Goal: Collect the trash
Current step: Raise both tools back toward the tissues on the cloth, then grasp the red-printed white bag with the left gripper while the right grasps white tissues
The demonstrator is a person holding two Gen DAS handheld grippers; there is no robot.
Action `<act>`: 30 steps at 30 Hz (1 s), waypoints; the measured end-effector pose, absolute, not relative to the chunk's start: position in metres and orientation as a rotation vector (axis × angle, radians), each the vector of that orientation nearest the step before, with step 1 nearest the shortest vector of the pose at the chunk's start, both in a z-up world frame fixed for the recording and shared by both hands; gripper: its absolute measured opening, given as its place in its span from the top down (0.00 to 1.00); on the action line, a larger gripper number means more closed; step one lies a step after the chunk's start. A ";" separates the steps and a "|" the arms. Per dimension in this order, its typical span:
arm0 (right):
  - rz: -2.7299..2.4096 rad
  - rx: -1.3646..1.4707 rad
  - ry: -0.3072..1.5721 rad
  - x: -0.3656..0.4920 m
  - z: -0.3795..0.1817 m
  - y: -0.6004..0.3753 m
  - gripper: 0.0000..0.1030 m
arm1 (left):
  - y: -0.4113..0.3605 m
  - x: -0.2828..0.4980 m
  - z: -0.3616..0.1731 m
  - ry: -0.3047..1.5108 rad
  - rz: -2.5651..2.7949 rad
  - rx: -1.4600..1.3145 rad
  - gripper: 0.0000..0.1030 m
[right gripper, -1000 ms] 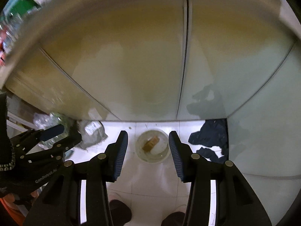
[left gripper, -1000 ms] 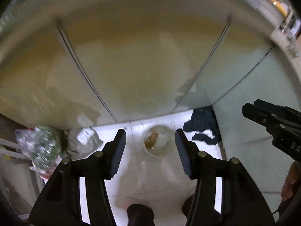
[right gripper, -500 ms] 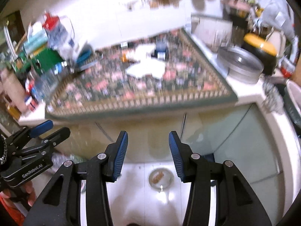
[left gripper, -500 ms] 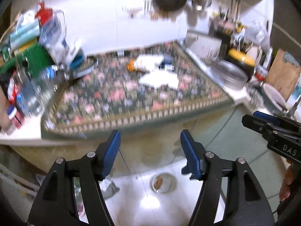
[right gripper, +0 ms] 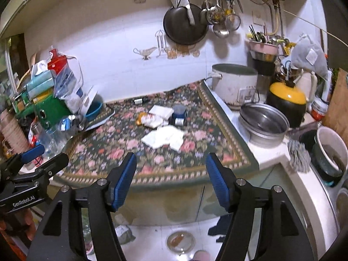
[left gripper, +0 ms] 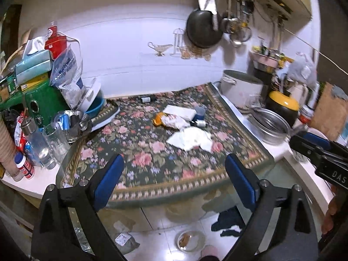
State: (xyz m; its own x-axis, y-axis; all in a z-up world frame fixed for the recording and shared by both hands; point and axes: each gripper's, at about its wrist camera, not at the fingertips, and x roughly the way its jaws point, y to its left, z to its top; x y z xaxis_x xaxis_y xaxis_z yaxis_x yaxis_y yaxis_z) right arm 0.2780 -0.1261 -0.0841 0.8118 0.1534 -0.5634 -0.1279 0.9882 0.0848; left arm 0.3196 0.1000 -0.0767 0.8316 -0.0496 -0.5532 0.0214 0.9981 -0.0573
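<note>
White tissues (left gripper: pixel 191 138) at frame centre now replace the cabinet view — left tool (left gripper: pixel 174 179) and right tool (right gripper: pixel 170 179) gape apart, ready to collect.

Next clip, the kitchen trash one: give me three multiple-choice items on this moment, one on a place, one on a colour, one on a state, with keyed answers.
1. Where does the crumpled white tissue lie?
A. on the floral mat
B. in the steel basin
C. on the floor

2. What colour is the lid of the black cooker?
A. red
B. yellow
C. green

3. How do the two grippers stand?
A. both shut on trash
B. left shut, right open
C. both open and empty

Answers: 1 A, the tissue rests on the floral mat beside the orange-ended wrapper. 2 B, the domed lid shows yellow in both views. 3 C, the left gripper and the right gripper each show spread blue pads with nothing between them.
</note>
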 end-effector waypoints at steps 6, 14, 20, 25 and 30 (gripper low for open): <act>0.229 0.010 0.620 0.339 -0.077 -0.151 0.39 | 0.081 0.382 -0.074 0.616 0.049 -0.084 0.08; 0.329 -0.051 0.707 0.422 -0.095 -0.183 0.39 | 0.063 0.458 -0.102 0.715 0.152 -0.150 0.08; 0.375 -0.032 0.840 0.475 -0.134 -0.182 0.39 | 0.074 0.497 -0.126 0.784 0.203 -0.169 0.08; 0.379 -0.002 0.947 0.518 -0.175 -0.165 0.36 | 0.098 0.528 -0.144 0.809 0.242 -0.178 0.08; 0.401 0.092 1.073 0.561 -0.221 -0.140 0.36 | 0.132 0.561 -0.160 0.837 0.234 -0.162 0.08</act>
